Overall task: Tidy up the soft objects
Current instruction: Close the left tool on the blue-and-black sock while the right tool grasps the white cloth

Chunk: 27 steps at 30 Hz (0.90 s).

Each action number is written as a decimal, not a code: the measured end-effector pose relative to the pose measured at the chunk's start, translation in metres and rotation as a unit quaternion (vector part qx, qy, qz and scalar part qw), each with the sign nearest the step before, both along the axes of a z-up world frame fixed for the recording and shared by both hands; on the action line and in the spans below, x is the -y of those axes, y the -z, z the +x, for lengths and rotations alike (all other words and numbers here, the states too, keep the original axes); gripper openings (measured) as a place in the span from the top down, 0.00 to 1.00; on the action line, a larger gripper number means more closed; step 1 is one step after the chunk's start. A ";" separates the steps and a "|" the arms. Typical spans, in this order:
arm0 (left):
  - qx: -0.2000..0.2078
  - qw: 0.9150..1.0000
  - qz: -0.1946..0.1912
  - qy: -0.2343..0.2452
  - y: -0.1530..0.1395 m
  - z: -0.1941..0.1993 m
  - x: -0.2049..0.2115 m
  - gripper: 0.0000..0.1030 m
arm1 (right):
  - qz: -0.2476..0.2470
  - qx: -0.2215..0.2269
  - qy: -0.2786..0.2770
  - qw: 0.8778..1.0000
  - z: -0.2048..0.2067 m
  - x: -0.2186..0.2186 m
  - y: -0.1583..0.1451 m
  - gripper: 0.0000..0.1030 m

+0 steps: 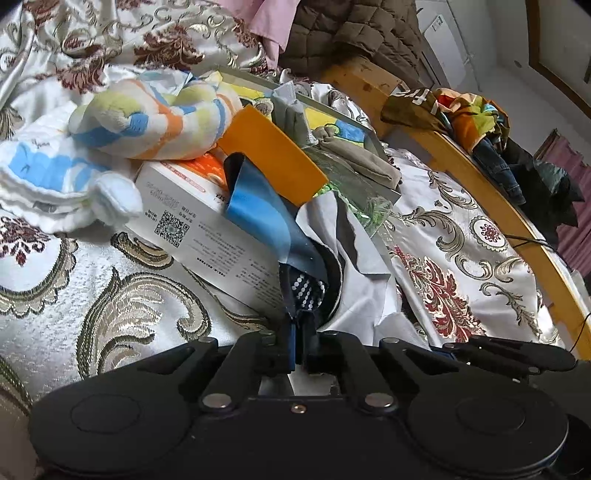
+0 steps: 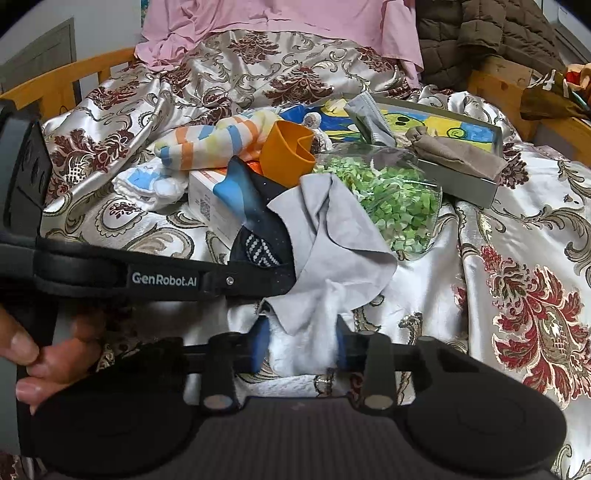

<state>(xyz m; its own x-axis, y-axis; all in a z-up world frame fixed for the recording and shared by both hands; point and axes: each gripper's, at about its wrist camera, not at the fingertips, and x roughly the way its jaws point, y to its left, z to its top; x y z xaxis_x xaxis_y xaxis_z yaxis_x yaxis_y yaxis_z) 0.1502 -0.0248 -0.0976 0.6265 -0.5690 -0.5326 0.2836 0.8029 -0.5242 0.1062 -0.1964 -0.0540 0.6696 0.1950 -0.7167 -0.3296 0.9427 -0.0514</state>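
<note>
Bed: one patterned satin cover [image 2: 517,229] lies under everything, spreading ahead of and beside both my claws; a wooden frame [image 1: 476,162] curves along its far edge.
Jackets: one brown quilted jacket [image 2: 480,33] and one pink cloth [image 2: 280,18] lie far ahead, at the head of the bed.
Tray: one flat grey box [image 2: 476,184] sits ahead and right of my right claw, a blue and yellow drawing inside, a tan cloth [image 2: 458,151] over its near edge.
Bag: one clear bag [image 2: 399,199] of green bits lies just ahead of my right claw, beside the grey cloth.
Carton: one white carton [image 1: 207,225] lies ahead of my left claw; it carries a QR code and small print I cannot read.
Towels: two, one striped orange, blue and yellow [image 1: 159,118], one white with blue [image 1: 51,173], both beyond the carton to the left.
Cup: one orange cup [image 2: 288,155] on its side, past the carton.
Grey cloth: one [image 2: 332,243], draped from the pile toward me, its long axis running toward my right claw [image 2: 301,343], whose jaws flank its white lower end without clearly pressing it.
Sock: one dark blue sock [image 1: 273,236] with white dots, its long axis running straight away from my left claw [image 1: 297,339], which is clamped on its near end.
Writing: "GenRobot.AI" on my left claw's side in the right view.
</note>
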 end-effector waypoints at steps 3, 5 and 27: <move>0.015 1.000 0.016 -0.009 -0.002 -0.005 0.003 0.98 | -0.001 -0.002 0.002 1.000 -0.001 0.000 0.000 0.75; 0.020 0.999 0.024 -0.019 -0.003 -0.008 0.003 0.99 | 0.001 0.000 0.004 1.000 -0.002 0.001 -0.001 0.78; 0.021 1.000 -0.018 -0.004 -0.002 0.003 0.003 0.57 | 0.000 0.008 0.012 1.000 -0.004 -0.001 -0.004 0.79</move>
